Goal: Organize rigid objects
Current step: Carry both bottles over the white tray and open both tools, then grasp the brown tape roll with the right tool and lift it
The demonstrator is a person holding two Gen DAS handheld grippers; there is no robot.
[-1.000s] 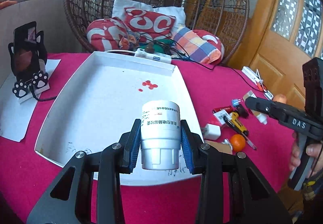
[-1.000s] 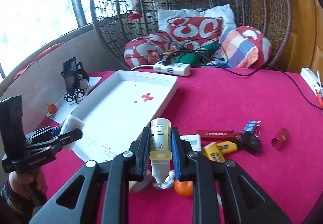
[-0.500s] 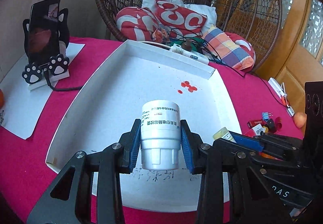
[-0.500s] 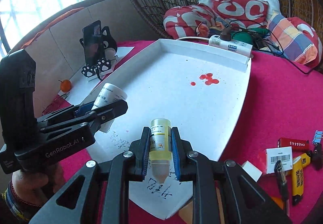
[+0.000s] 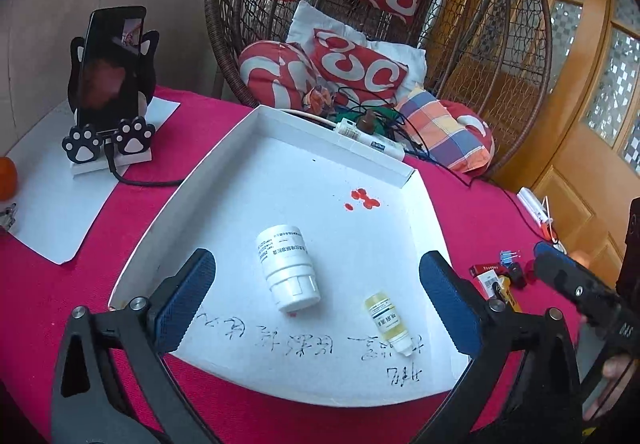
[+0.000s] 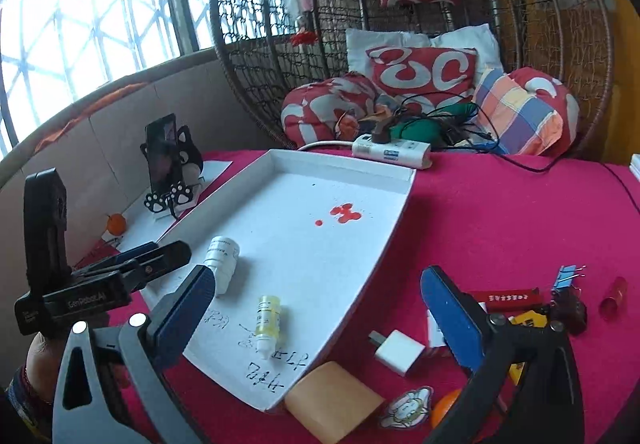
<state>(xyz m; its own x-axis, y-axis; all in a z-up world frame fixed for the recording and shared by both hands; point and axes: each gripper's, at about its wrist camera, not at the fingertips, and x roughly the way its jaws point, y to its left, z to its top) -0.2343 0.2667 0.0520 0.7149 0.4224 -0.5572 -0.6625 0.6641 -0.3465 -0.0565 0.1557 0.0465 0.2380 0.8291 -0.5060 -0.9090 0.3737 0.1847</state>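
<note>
Surface [image 5: 472,204]: a table under a magenta-pink cloth, carrying a shallow white rectangular cardboard tray [image 5: 256,124] with black handwritten characters along its near edge and a few red blotches [image 5: 362,199] towards the far end.

In the tray, near end: a white cylindrical plastic pill bottle [image 5: 286,268] with a printed label, lying on its side; just beside it but apart, a small pale-yellow dropper bottle [image 5: 387,318] with a white tip, also lying down, its tip over the writing.

Left tongs [image 5: 316,300]: jaws have just been opening and now stand wide – blue pads well clear on either side of the two bottles, gripping nothing. Right tongs [image 6: 316,302]: likewise just opened, wide, nothing held; the dropper bottle lies on the tray below and between the pads, untouched.

On the cloth to the right of the tray – a white cube-shaped charger plug [image 6: 398,350], a tan rectangular block [image 6: 334,404], an orange fruit [image 6: 442,406], a flat red box [image 6: 508,298], blue binder clips [image 6: 568,274], a small red cylinder [image 6: 612,296].

Left of the tray: a black phone [image 5: 112,64] upright in a black cat-shaped stand with paw feet [image 5: 86,144], on a white paper sheet [image 5: 60,204]; a second orange fruit [image 5: 6,178] at the edge.

Far side: a white power strip [image 6: 390,152] with dark cables. Room: a brown wicker hanging egg chair [image 5: 460,4] with red-and-white patterned cushions [image 5: 360,64] and a plaid cushion [image 5: 444,128], wooden doors with patterned glass [image 5: 600,64], a large barred window [image 6: 80,4].
</note>
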